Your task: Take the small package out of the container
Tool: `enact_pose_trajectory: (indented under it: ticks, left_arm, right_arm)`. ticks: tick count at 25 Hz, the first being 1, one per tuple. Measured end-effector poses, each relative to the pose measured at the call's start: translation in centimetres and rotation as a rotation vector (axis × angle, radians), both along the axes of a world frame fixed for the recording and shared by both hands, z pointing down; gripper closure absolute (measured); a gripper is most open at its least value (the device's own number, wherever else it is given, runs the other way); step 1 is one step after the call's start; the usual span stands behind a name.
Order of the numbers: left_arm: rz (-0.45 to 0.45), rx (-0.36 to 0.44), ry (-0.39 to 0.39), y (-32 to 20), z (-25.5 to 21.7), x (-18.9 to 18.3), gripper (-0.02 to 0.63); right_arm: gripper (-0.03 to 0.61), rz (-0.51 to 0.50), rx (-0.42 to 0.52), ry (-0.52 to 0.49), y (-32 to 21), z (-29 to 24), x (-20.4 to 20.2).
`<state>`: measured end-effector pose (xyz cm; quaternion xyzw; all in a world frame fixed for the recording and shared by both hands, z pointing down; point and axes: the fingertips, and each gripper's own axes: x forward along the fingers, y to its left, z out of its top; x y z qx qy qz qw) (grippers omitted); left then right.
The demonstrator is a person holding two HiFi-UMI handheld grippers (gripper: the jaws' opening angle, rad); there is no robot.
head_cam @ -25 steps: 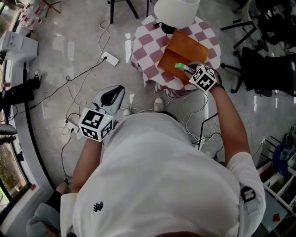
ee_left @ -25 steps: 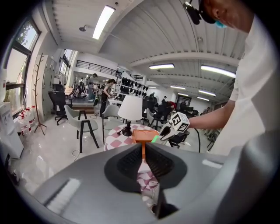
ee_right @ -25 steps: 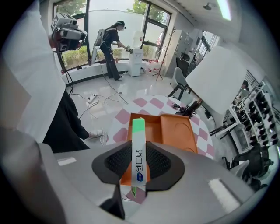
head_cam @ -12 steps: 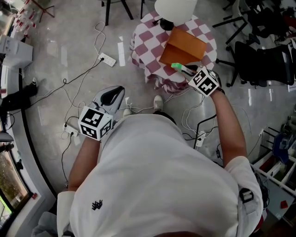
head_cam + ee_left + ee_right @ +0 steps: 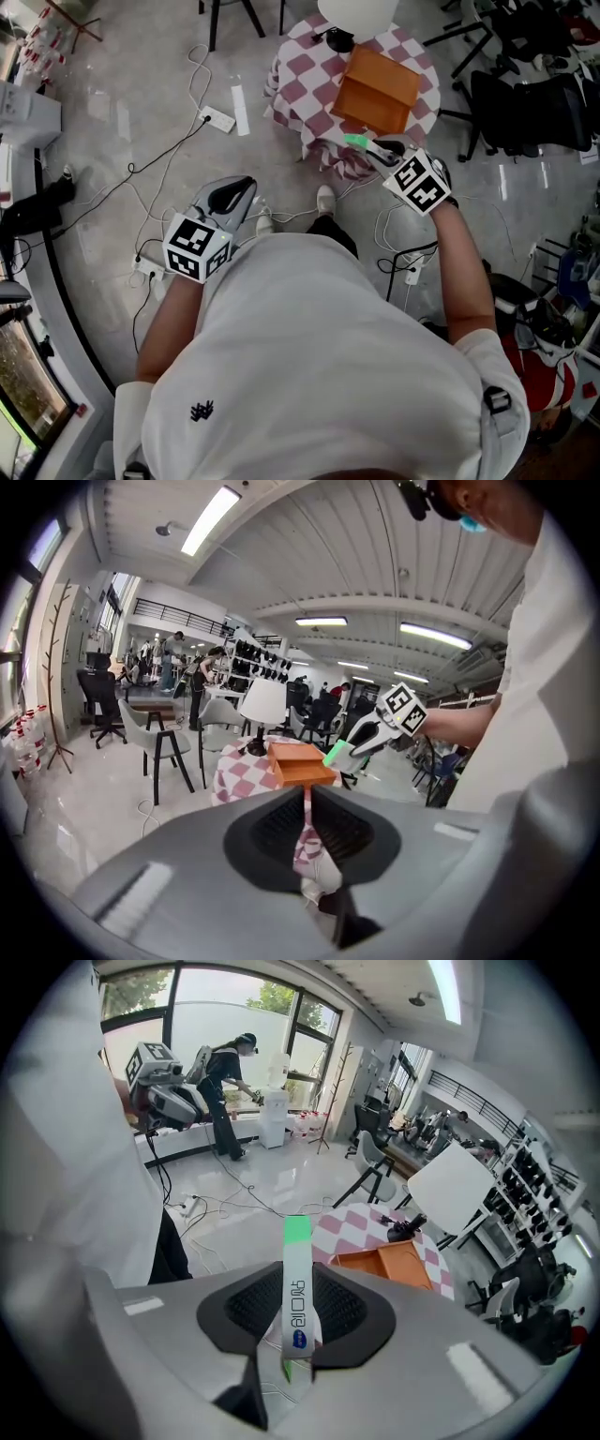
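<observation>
— The setting?
— A checkered table [image 5: 291, 75] bearing the orange container [image 5: 380, 89], with cables [image 5: 159, 150] on a grey floor [image 5: 141, 94].
— The grippers?
— The right gripper [image 5: 373, 150] clamps the small package [image 5: 297, 1288] outside the container; the left gripper [image 5: 232, 195] is closed, empty.

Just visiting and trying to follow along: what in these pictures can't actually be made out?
Inside of the orange container: too small in the head view; in the right gripper view the right gripper covers its near part.
The small package: its lower end is hidden between that gripper's jaws.
The white lamp: cut off by the head view's top edge.
</observation>
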<state>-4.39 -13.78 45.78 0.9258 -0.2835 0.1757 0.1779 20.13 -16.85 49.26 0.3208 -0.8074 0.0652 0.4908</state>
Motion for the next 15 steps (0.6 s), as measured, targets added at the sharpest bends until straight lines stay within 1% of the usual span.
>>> enact_pose_trajectory:
  ticks: [7, 10, 15]
  left_arm:
    - [0.052, -0.006, 0.006, 0.9, 0.9, -0.7, 0.535]
    - [0.069, -0.005, 0.008, 1.1, 0.9, -0.8, 0.535]
    - [0.077, 0.0, 0.016, 1.3, 0.9, -0.9, 0.535]
  right_arm:
    - [0.485, 0.027, 0.006, -0.014, 2.9, -1.5, -2.4]
    - [0.485, 0.041, -0.005, -0.021, 3.9, -1.6, -2.8]
    - [0.485, 0.035, 0.01, -0.017, 4.4, -2.5, -3.6]
